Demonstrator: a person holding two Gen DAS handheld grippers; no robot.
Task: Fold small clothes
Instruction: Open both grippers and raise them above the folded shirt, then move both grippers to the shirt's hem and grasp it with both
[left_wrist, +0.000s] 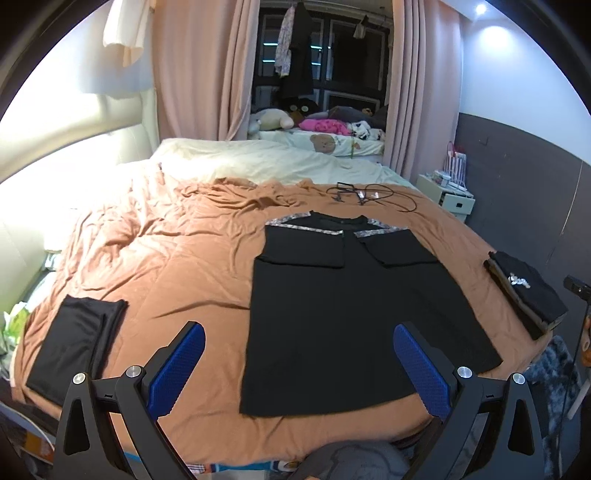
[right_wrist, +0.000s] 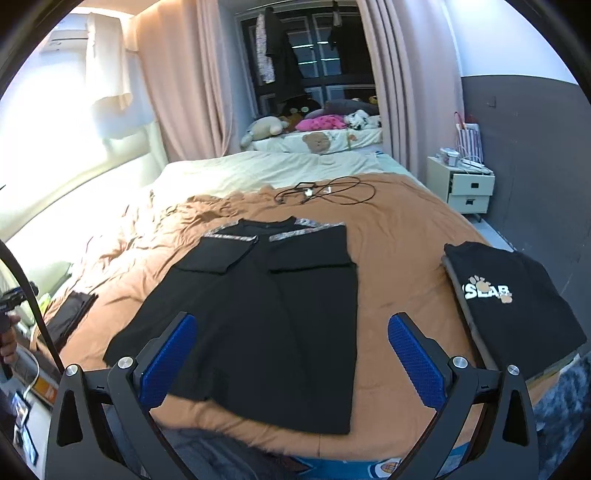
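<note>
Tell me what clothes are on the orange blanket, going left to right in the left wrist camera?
Folded black cloth → black T-shirt laid flat with sleeves folded in → folded black shirt with a white print.

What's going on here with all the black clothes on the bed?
A person is folding clothes with two handheld grippers. A black shirt lies flat on the orange blanket, sleeves already folded in. The left gripper and right gripper hover open above its hem, holding nothing. A folded black garment lies at the left, a folded printed shirt at the right.
</note>
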